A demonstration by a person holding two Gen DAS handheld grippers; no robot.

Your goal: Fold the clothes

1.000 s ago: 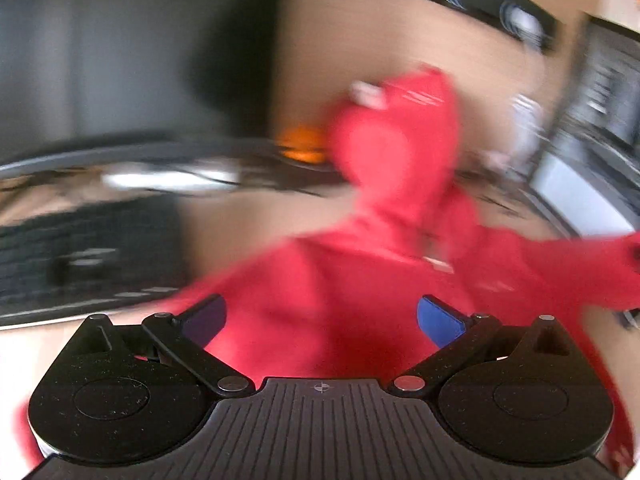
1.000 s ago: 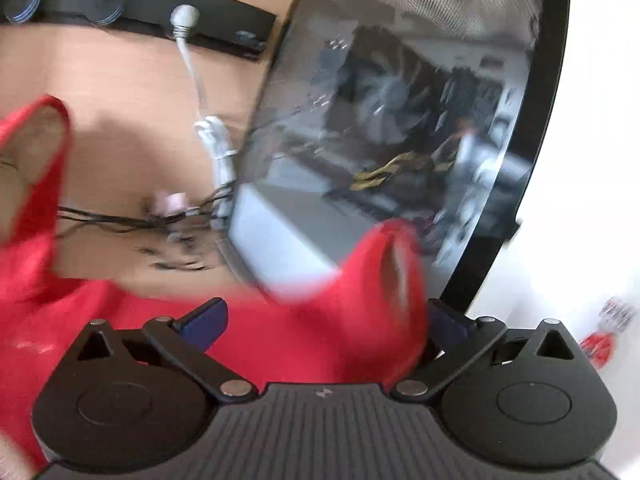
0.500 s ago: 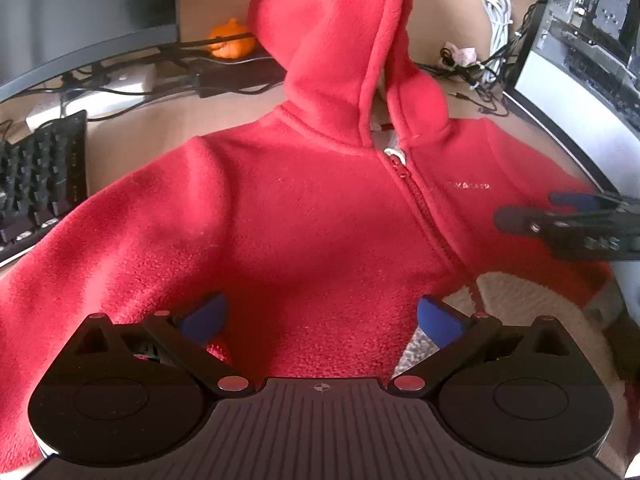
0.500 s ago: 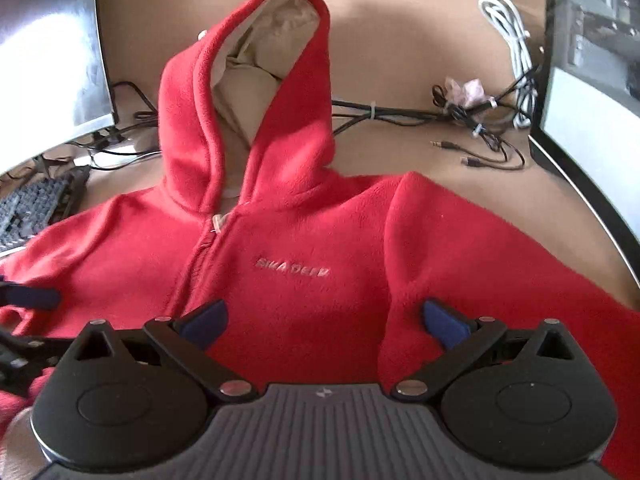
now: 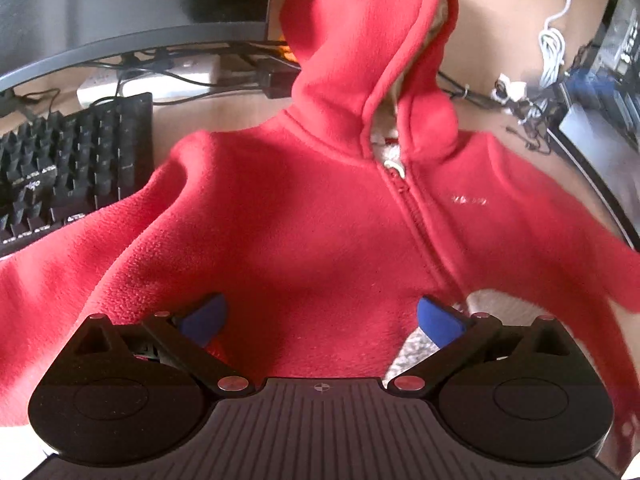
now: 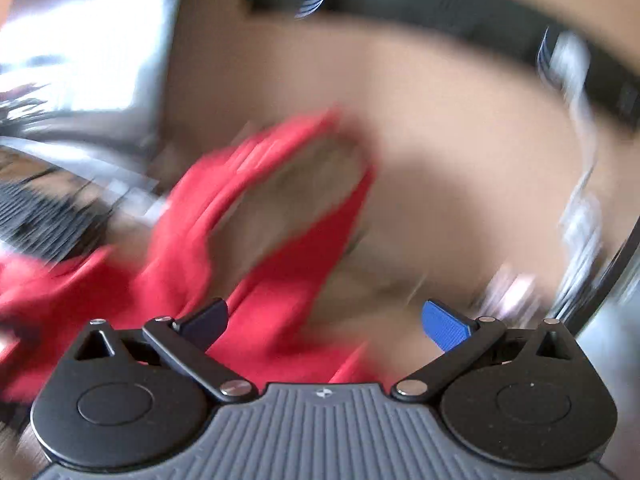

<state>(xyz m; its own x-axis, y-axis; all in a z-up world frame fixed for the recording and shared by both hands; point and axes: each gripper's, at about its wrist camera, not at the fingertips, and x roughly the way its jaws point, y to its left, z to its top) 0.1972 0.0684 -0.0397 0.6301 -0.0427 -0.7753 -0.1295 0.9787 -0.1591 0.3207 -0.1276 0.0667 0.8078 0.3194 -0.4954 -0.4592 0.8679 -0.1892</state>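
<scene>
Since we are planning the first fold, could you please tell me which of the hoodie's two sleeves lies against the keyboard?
The sleeve at the picture's left: it meets the keyboard; the other sleeve runs rightward.

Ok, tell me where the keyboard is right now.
In the left wrist view the black keyboard lies on the desk at the left edge, below the monitor and just left of the red hoodie, whose sleeve runs along its lower edge.
</scene>
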